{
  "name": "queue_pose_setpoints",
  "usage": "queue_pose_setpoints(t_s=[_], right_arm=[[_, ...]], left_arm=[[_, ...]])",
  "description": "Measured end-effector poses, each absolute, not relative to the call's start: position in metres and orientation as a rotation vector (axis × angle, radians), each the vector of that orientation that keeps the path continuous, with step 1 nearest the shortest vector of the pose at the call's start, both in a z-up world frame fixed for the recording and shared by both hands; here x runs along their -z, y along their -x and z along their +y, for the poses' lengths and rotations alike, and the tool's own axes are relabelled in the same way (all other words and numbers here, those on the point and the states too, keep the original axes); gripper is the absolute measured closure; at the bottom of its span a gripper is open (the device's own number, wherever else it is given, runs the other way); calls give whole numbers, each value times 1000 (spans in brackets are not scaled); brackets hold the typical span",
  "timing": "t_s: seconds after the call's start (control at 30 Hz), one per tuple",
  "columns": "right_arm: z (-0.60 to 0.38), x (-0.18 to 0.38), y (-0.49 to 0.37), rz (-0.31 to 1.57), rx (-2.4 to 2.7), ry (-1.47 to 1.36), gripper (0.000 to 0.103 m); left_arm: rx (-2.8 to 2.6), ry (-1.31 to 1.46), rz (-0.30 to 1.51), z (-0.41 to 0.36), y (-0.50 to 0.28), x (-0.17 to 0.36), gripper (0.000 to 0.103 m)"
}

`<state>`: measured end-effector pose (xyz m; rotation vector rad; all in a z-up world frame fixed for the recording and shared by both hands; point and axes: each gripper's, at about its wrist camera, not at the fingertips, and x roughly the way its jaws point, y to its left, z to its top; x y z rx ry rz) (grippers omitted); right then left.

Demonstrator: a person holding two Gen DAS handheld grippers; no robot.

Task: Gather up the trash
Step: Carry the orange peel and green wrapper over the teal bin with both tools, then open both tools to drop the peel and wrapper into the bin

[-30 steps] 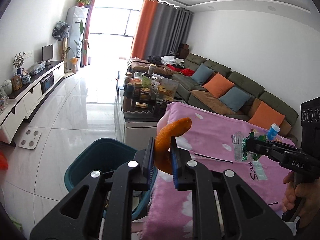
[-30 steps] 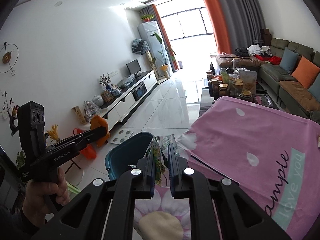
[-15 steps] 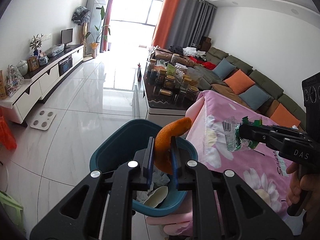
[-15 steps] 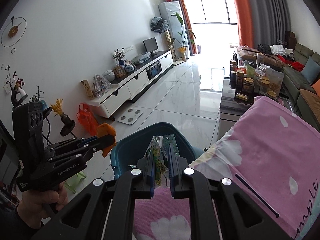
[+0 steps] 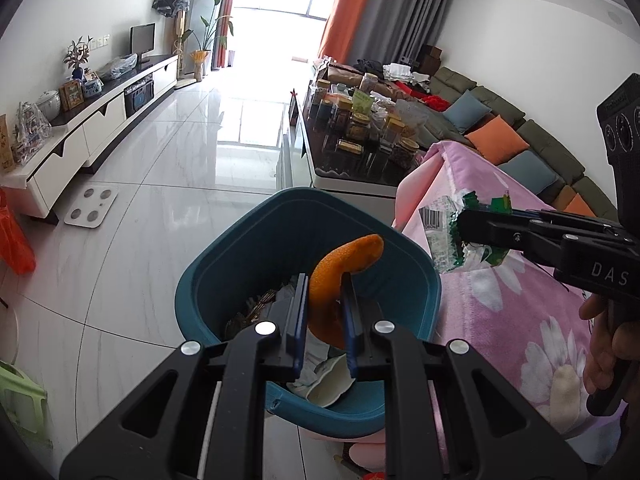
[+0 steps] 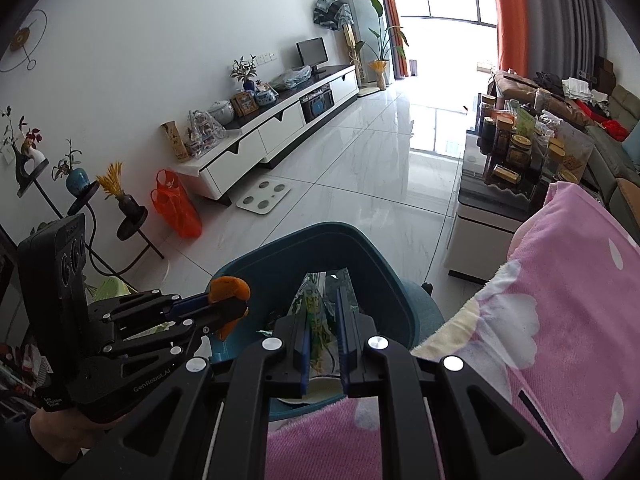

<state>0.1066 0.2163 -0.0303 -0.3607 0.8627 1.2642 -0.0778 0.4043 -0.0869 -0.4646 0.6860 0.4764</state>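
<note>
Orange peel (image 5: 340, 276) clamped between left gripper (image 5: 323, 304) pads, curled end sticking up, held above teal bin (image 5: 224, 276) opening. Left gripper tilted downward. Right gripper (image 6: 323, 312) also tilted down, jaws clenched on crinkled green-clear wrapper (image 6: 316, 312); wrapper over bin's rim next to blanket. Hand (image 5: 608, 344) wraps right handle. Bin contents: white crumpled scraps (image 5: 328, 376), dark bits, partly hidden by fingers. Bin stands on tile floor (image 5: 160, 200), touching pink flowered blanket (image 5: 512, 312) edge. Open floor beyond bin; white scale (image 5: 91, 211) well apart.
</note>
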Motion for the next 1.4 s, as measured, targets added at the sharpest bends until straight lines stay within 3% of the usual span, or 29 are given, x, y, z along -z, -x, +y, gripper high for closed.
queue_pose_setpoints(t_s=[0.5, 0.7, 0.8, 1.0, 1.13, 1.4], right_arm=[[252, 61, -111, 947, -1268, 443, 92], [263, 72, -113, 984, -1269, 473, 83], [265, 75, -115, 997, -1260, 472, 74], [261, 73, -120, 991, -1248, 448, 71], [256, 67, -121, 978, -1247, 432, 59], [242, 55, -117, 946, -1254, 399, 53]], left_arm=[[-462, 499, 768, 422, 36, 134, 86], [-471, 503, 790, 431, 25, 147, 82], [-478, 504, 793, 434, 20, 151, 76], [-492, 494, 772, 436, 20, 148, 67], [-525, 489, 745, 436, 31, 140, 53], [-570, 476, 686, 436, 52, 119, 42]])
